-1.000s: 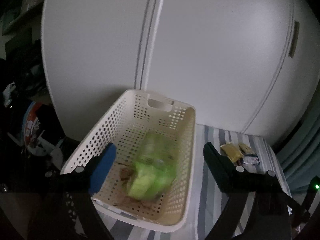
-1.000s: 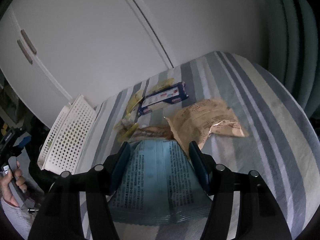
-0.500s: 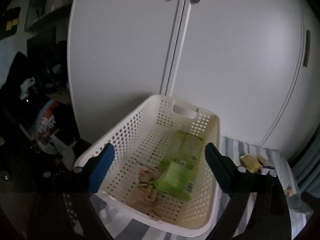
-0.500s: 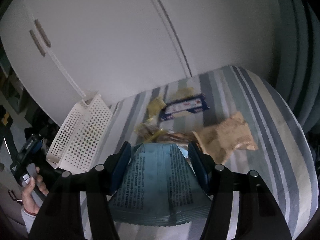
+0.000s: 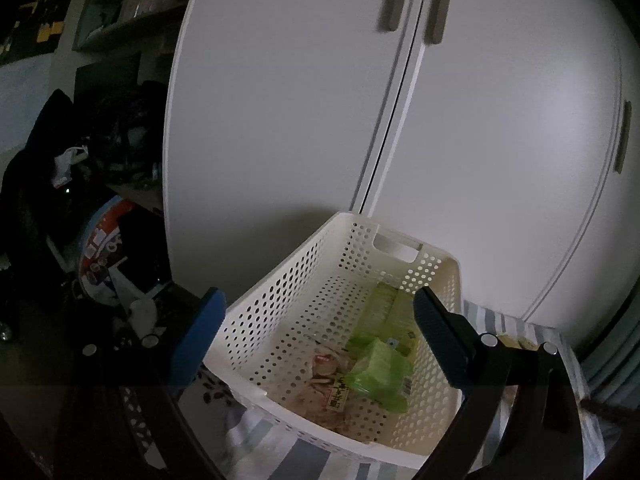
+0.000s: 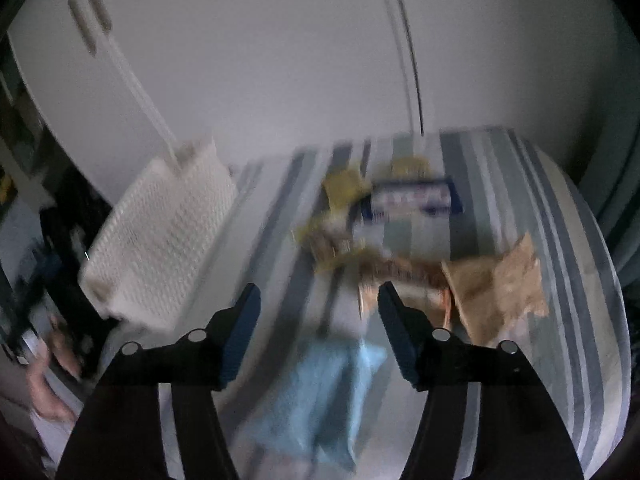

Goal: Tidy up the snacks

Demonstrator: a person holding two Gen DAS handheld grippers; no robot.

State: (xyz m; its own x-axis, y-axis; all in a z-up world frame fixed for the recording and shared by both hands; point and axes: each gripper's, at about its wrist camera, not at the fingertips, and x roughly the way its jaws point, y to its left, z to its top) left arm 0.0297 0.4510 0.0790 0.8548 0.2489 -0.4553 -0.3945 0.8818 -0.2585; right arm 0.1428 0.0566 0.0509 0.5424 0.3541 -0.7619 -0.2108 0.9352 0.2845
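Right wrist view: your right gripper (image 6: 318, 320) is spread with nothing pinched; the light blue packet (image 6: 320, 396) lies blurred just below its fingers. Further off, more snacks (image 6: 400, 216) wait on the striped cloth (image 6: 560, 240). Your left gripper (image 5: 316, 332), also spread, hovers over the white basket (image 5: 280, 296) collecting them.
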